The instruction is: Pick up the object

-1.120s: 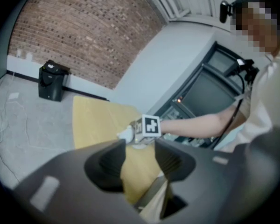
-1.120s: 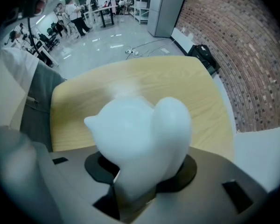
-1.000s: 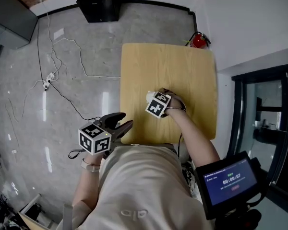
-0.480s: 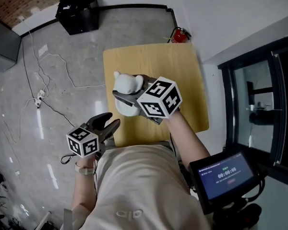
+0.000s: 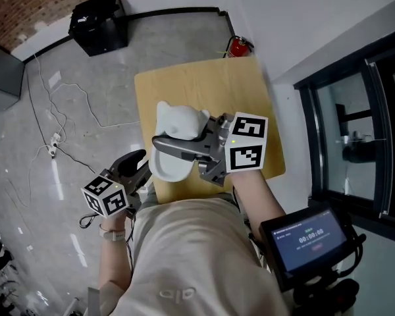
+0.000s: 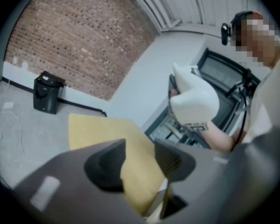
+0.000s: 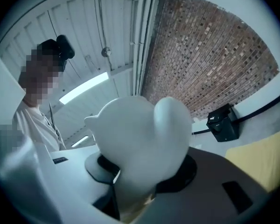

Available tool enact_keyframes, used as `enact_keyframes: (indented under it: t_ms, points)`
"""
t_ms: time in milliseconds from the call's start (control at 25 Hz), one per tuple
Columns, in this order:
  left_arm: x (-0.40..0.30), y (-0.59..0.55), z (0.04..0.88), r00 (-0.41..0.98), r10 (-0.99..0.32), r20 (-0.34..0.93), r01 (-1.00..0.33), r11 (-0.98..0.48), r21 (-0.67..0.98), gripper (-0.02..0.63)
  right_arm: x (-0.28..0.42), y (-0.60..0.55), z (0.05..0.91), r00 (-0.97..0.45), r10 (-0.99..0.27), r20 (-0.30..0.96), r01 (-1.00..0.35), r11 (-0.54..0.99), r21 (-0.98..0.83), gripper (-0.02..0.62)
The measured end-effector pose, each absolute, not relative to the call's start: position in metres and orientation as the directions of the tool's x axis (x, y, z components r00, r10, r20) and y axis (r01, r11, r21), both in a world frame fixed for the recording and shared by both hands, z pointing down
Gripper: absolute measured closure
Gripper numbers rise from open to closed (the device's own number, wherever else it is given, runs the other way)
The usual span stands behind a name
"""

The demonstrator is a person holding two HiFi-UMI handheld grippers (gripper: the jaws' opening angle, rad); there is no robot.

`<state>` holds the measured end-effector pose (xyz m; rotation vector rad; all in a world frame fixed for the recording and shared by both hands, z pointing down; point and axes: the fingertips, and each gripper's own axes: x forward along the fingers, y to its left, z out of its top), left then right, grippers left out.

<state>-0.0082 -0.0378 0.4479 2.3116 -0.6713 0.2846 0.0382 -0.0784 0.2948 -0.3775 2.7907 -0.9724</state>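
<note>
Pickup done: object (image 5: 179, 122) held clear above worktop (image 5: 204, 87).
Fingers of my right gripper (image 7: 141, 174) pinch it; those of the left gripper (image 6: 139, 164) are spread, empty. Nothing left, I judge.

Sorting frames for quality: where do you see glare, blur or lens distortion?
Head view: sharp, with light streaks glaring on the floor. Left gripper view: fisheye, dark corners, near jaws blurred. Right gripper view: fisheye bends the brick wall; the white object is soft, close up.
</note>
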Motion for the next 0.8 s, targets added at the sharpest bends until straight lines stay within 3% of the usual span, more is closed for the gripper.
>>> enact_keyframes:
  t_ms: [800]
  points:
    - [-0.001, -0.036, 0.453, 0.846, -0.356, 0.397, -0.532, -0.625, 0.572, 0.428, 0.049, -0.084, 0.283, -0.94, -0.307, -0.147, -0.135, 0.733, -0.666, 0.396]
